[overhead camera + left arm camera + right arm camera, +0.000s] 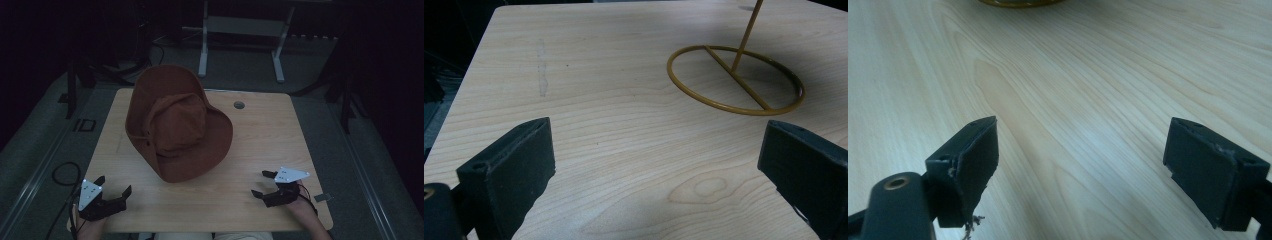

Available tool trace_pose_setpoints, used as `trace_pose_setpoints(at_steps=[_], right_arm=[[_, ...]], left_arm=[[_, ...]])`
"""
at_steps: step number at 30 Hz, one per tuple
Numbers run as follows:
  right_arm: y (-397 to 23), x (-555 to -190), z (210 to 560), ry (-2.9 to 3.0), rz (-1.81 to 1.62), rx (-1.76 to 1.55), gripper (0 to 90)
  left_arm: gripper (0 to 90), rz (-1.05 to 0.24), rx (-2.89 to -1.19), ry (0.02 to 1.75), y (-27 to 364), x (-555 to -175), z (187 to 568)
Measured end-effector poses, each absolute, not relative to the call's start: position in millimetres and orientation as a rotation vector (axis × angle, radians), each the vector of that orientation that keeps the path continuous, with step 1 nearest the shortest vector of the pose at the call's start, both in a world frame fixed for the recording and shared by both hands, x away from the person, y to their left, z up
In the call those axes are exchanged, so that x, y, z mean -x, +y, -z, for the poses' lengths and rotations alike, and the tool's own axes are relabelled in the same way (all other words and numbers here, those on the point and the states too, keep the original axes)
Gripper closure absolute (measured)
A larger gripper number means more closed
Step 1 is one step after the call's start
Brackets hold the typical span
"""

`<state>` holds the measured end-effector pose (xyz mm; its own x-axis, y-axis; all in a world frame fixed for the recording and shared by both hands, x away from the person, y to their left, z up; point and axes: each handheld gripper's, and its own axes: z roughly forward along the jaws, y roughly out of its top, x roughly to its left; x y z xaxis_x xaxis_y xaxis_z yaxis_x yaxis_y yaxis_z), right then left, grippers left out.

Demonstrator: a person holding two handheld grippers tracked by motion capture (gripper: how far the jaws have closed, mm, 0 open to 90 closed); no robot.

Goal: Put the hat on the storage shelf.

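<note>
A brown wide-brimmed hat [175,125] sits raised over the middle-left of the wooden table [260,130]. In the left gripper view a thin gold wire stand [734,82] with a ring base and an upright rod rests on the wood ahead of the jaws. My left gripper [114,186] lies at the near left corner, open and holding nothing. My right gripper [263,184] lies near the front right edge, also open, its jaws wide apart over bare wood. A sliver of the gold ring base [1015,2] shows at the top of the right gripper view.
A round grey grommet [239,105] is set in the table behind the hat. A small grey tag [322,198] lies at the near right edge. White desk legs [202,47] stand on the dark floor beyond. A black cable [65,175] loops left of the table.
</note>
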<state>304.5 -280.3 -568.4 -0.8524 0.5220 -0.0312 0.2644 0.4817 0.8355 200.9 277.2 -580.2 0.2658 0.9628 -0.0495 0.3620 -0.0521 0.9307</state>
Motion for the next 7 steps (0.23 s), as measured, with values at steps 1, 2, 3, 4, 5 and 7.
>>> trace_pose_setpoints(at_steps=[1,2,3,4,5,7], right_arm=[[-282.6,-303.8,568.5,2.448,-1.29,-0.668,14.2],[-284.9,-303.6,569.1,2.445,-1.28,-0.668,14.2],[-286.1,-303.5,569.6,2.441,-1.282,-0.676,14.2],[-286.6,-303.8,569.8,2.441,-1.286,-0.678,14.2],[-286.8,-304.3,569.9,2.444,-1.283,-0.679,14.2],[-286.3,-305.0,570.4,2.446,-1.272,-0.678,14.1]], left_arm=[[2.3,-0.801,-1.594,1.258,277.3,-201.1,580.4],[2.3,-0.799,-1.594,1.257,277.3,-201.2,580.4],[2.3,-0.799,-1.595,1.257,277.1,-201.2,580.4],[2.4,-0.8,-1.596,1.257,276.9,-201.2,580.5],[2.3,-0.799,-1.6,1.257,276.9,-201.3,580.5],[2.3,-0.798,-1.603,1.258,276.8,-201.4,580.6]])
